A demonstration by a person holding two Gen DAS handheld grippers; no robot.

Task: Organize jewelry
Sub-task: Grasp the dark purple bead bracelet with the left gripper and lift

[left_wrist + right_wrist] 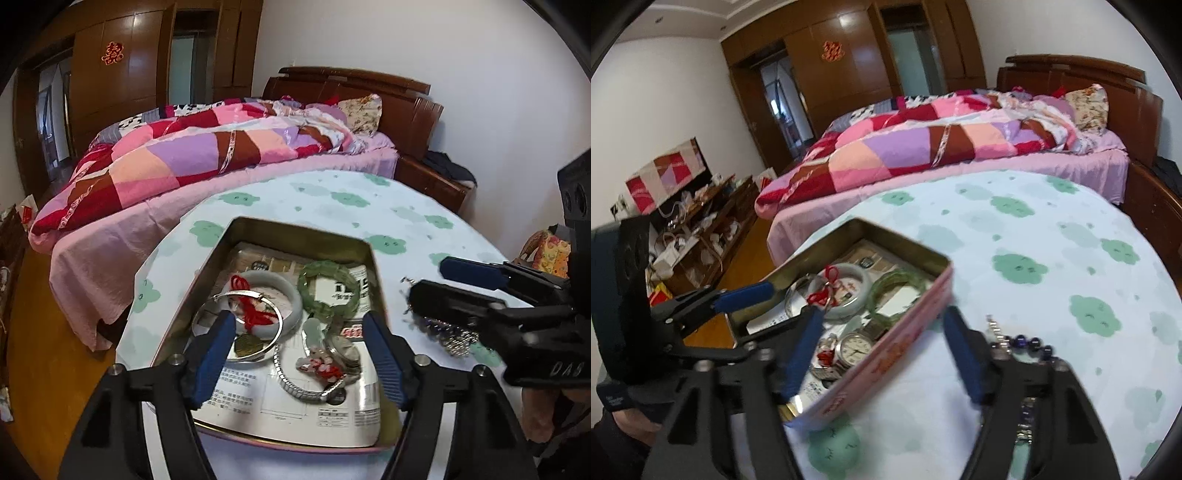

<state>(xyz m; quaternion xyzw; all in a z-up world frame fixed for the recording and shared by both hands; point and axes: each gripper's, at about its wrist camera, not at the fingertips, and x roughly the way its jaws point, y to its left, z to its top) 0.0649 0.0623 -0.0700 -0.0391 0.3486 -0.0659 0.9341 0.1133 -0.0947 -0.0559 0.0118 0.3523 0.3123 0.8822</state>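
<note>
An open pink metal tin (258,225) (916,317) stands on the table. It holds a pale jade bangle (291,295) with a red cord, a silver bangle (280,325), a green bangle (328,295) (897,280), a wristwatch (347,350) (855,349) with metal band and small pendants on printed paper. My left gripper (299,358) is open over the tin, empty. My right gripper (882,354) is open over the tin's right wall, empty. A dark blue bead and silver chain piece (447,332) (1023,341) lies on the table right of the tin, beside the right gripper's right finger.
The round table (1052,240) has a pale cloth with green cloud prints. A bed (184,147) with a patchwork quilt stands just behind it. A cluttered low shelf (694,243) is at the left, wooden wardrobes at the back.
</note>
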